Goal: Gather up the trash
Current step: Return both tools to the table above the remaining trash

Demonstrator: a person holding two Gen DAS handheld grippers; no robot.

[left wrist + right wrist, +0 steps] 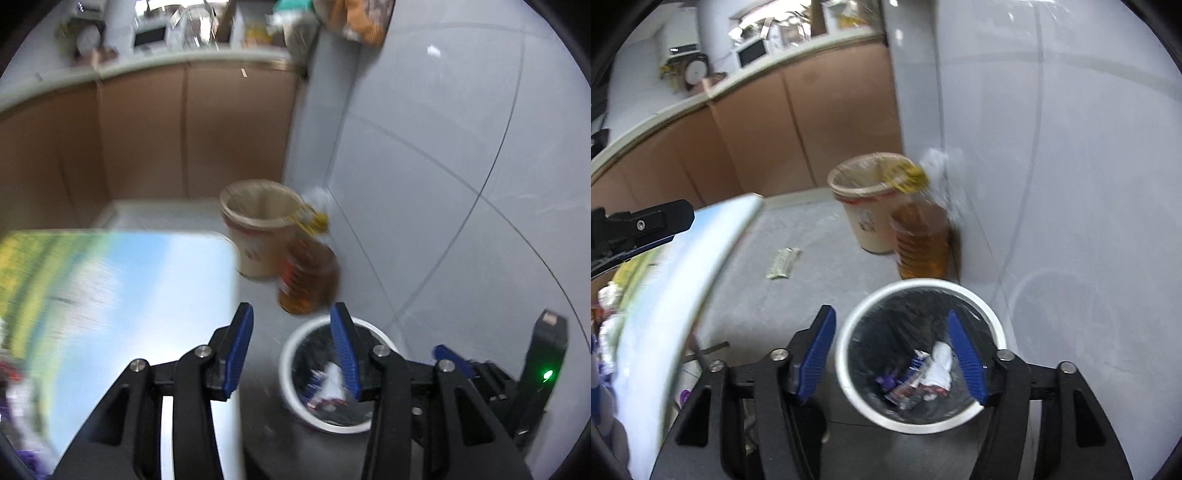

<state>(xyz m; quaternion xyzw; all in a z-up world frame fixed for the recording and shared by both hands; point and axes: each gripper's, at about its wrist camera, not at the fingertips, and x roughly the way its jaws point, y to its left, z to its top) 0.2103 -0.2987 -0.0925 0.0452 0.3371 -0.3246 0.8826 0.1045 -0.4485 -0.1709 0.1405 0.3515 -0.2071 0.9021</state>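
The right gripper [892, 354] stands wide open with nothing between its blue pads — it hangs directly above the white trash bin [849, 387], which fills the lower centre of the right wrist view. The bin's black liner holds the collected trash [923, 374]: a crumpled white wad beside blue, purple and red wrappers, lying at the bottom between and below the two fingertips.

The left gripper [295, 350] is likewise spread wide and grips nothing. In its view the same bin sits at lower centre-right, mostly behind the right-hand blue pad [345, 354], while the left-hand pad overlaps the edge of a table [166, 295] whose top carries a blurred blue-and-green print. At the lower right of that view part of the other gripper shows, with a green light on it.

Beyond the white bin, toward mid-frame in both views, an amber oil bottle [921, 240] with a yellow cap stands against the pale wall, just beside a beige bin [866, 206] lined with a bag. A flattened scrap of wrapper [783, 263] lies on the grey floor, left of centre in the right wrist view, well apart from both bins. Brown cabinets [147, 136] under a cluttered counter run across the upper left.
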